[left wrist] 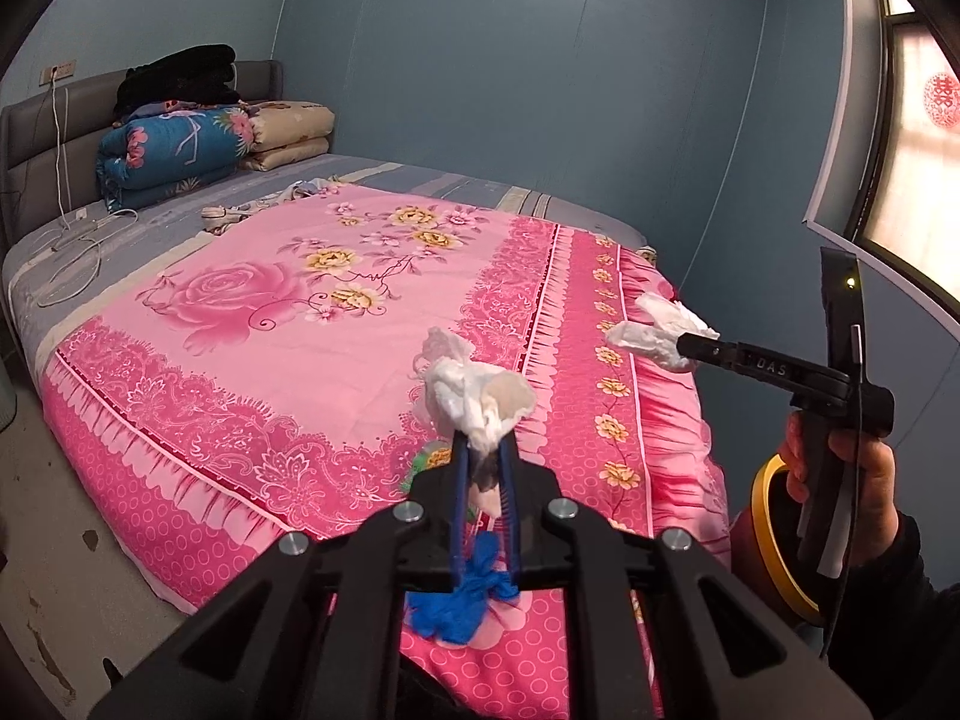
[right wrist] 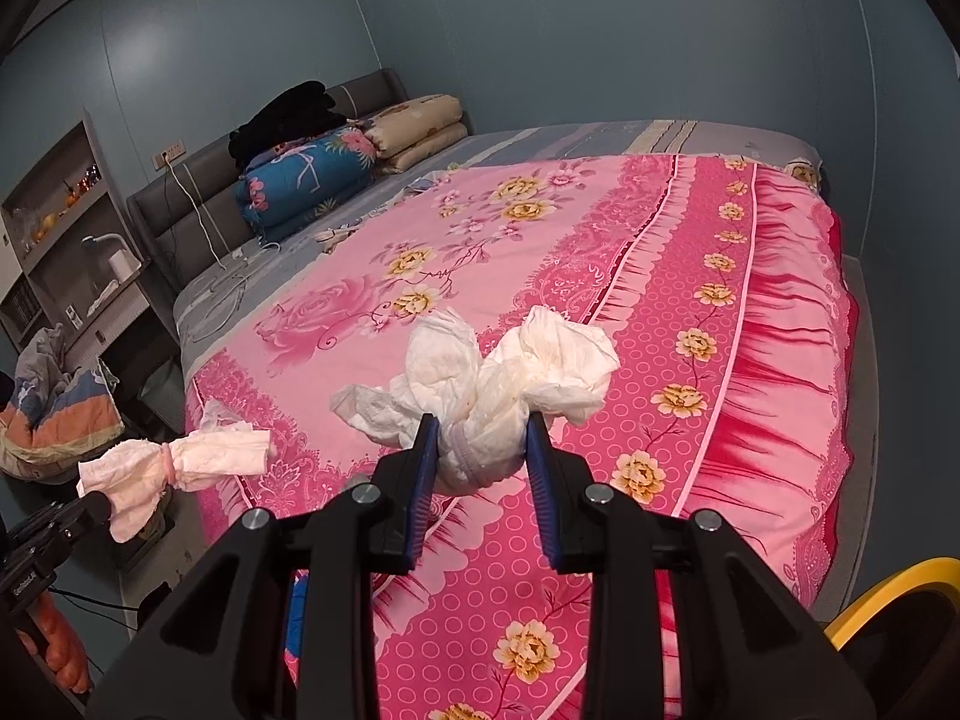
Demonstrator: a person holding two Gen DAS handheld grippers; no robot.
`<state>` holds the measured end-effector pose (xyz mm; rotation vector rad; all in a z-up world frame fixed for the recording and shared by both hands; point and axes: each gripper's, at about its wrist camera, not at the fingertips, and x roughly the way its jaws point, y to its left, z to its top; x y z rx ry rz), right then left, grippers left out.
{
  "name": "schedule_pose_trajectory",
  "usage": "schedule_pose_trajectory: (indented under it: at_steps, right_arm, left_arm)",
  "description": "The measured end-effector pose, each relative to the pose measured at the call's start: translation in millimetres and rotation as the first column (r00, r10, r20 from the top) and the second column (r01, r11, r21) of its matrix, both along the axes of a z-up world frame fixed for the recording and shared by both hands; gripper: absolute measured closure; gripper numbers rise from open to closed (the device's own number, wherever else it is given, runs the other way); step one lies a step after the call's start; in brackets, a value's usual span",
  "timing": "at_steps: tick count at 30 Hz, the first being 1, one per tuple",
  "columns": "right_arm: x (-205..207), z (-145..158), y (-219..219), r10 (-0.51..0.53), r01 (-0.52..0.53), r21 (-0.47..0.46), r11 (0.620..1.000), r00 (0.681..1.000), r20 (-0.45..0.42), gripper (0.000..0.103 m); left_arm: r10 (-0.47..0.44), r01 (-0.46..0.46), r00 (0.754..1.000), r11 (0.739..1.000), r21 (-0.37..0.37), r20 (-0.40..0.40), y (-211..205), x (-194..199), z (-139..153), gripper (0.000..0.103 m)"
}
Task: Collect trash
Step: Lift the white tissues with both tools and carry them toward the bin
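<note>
My left gripper [left wrist: 483,441] is shut on a crumpled white tissue wad [left wrist: 474,393] and holds it above the pink flowered bedspread [left wrist: 270,312]. It also shows at the left of the right wrist view [right wrist: 102,504] with its tissue [right wrist: 174,468]. My right gripper [right wrist: 483,426] is shut on a larger white crumpled tissue wad [right wrist: 498,384], held above the bed's near corner. It shows in the left wrist view [left wrist: 684,348] with its tissue [left wrist: 660,330]. A crumpled blue glove [left wrist: 462,606] lies on the bedspread below my left gripper. A green scrap [left wrist: 423,462] lies beside it.
A yellow-rimmed bin [left wrist: 774,540] stands by the bed at the right, also in the right wrist view [right wrist: 888,594]. Folded quilts [left wrist: 180,144] and white cables [left wrist: 78,246] lie at the bed's head. Shelves [right wrist: 66,234] and a clothes pile [right wrist: 54,402] are left.
</note>
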<state>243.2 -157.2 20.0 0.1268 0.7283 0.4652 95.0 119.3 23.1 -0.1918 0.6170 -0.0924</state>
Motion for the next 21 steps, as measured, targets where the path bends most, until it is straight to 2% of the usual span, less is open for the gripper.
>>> schedule_pose_trajectory:
  at_steps: [11, 21]
  right_arm:
    - [-22.7, 26.5, -28.8, -0.031, 0.029, 0.033, 0.999, 0.997, 0.076, 0.075]
    - [-59.5, 58.6, -73.8, -0.098, 0.092, 0.045, 0.995, 0.981, 0.168, 0.075]
  left_arm:
    - [-0.04, 0.04, 0.998, 0.999, 0.016, 0.045, -26.3, 3.5, 20.6, 0.095]
    - [-0.12, 0.118, 0.989, 0.993, 0.028, 0.087, -74.8, 5.6, 37.0, 0.095]
